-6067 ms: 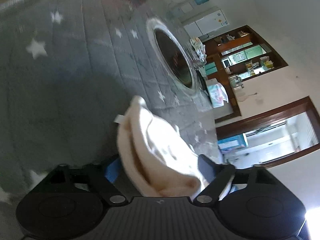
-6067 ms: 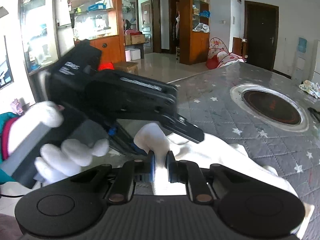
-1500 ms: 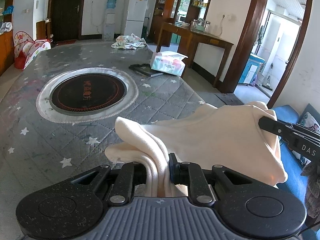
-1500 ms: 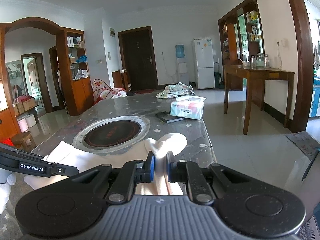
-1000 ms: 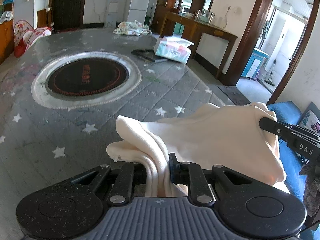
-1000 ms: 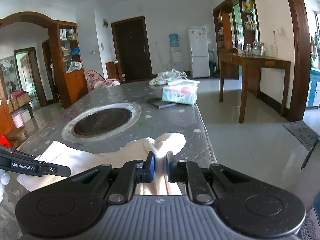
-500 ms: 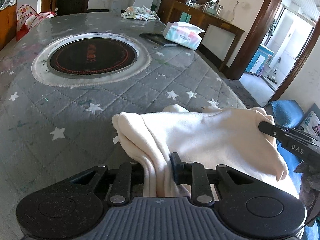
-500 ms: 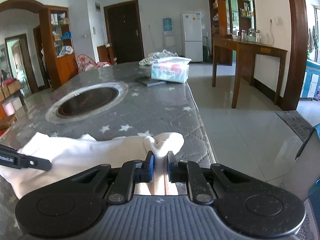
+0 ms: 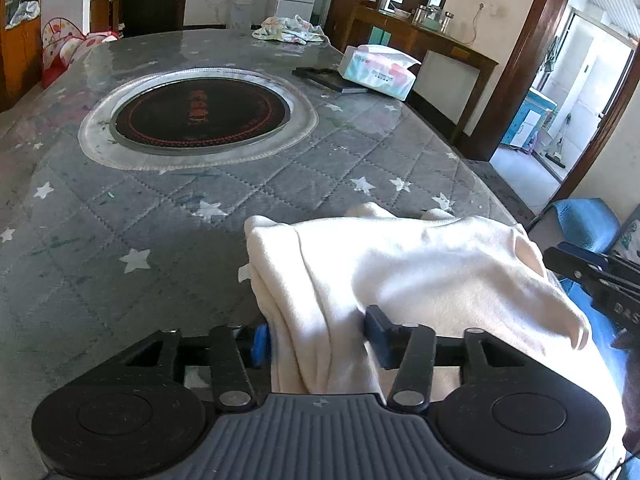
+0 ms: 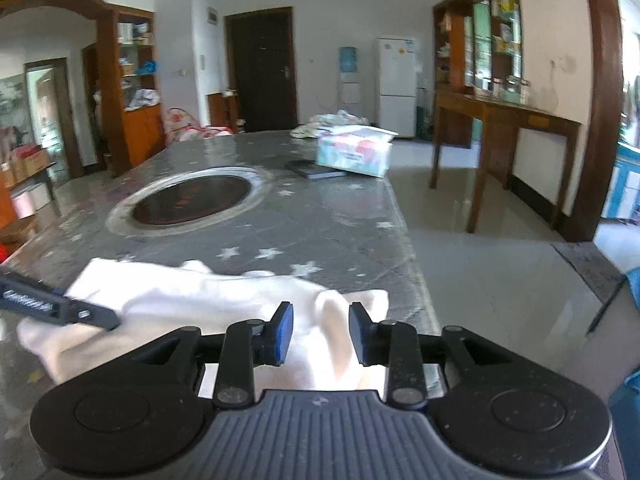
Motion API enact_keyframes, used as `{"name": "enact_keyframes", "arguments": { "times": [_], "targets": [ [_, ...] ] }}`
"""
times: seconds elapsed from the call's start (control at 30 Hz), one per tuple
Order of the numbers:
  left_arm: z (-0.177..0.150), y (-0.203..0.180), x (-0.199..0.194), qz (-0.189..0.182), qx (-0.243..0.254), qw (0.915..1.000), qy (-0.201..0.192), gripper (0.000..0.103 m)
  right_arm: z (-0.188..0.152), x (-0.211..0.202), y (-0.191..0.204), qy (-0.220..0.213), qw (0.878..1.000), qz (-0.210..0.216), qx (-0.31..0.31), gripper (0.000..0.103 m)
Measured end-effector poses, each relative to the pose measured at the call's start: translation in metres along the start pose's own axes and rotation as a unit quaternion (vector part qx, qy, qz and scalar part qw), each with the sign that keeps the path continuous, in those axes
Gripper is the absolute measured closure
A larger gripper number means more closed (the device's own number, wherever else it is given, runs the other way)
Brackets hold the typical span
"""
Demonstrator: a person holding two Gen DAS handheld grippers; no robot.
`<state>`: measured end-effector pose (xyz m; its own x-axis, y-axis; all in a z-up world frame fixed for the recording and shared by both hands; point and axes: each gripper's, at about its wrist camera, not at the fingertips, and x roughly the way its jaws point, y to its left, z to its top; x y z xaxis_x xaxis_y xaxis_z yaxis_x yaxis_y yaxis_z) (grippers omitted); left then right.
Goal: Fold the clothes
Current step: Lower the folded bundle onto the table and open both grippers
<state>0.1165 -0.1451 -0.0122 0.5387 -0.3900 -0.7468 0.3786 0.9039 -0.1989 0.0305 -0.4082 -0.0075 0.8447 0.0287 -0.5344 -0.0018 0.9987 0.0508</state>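
Table (image 9: 120, 216) under a grey quilted star-print cover, with a round dark cooktop (image 9: 200, 114) set in its middle. Cream garment (image 9: 420, 264), folded, lying at the table's near edge by the corner. Tissue box (image 9: 376, 74) at the far end. Left gripper (image 9: 318, 336): jaws have just been opening, fabric between them but no longer pinched. Right gripper (image 10: 320, 334): jaws likewise just been opening, standing apart around a fold of the garment.

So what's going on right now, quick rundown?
Left gripper and right gripper jaws just opening, pads clear of cloth. Cream garment bunched on table's near edge. Nothing in the way.
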Motion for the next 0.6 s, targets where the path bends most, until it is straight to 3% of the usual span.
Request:
{"name": "enact_keyframes", "arguments": {
  "times": [0.17, 0.47, 0.6],
  "targets": [
    [-0.004, 0.002, -0.002, 0.006, 0.006, 0.9999, -0.007, 0.039, -0.009, -0.004, 0.012, 0.017, 0.999, 0.035, -0.015, 0.072],
    [-0.010, 0.011, -0.007, 0.036, 0.018, 0.9990, -0.022, 0.023, -0.029, 0.000, 0.010, 0.047, 0.998, 0.034, -0.032, 0.072],
    [-0.013, 0.012, -0.008, 0.040, 0.027, 0.9985, -0.026, 0.022, -0.030, 0.000, 0.011, 0.048, 0.998, 0.033, -0.036, 0.071]
  ]
}}
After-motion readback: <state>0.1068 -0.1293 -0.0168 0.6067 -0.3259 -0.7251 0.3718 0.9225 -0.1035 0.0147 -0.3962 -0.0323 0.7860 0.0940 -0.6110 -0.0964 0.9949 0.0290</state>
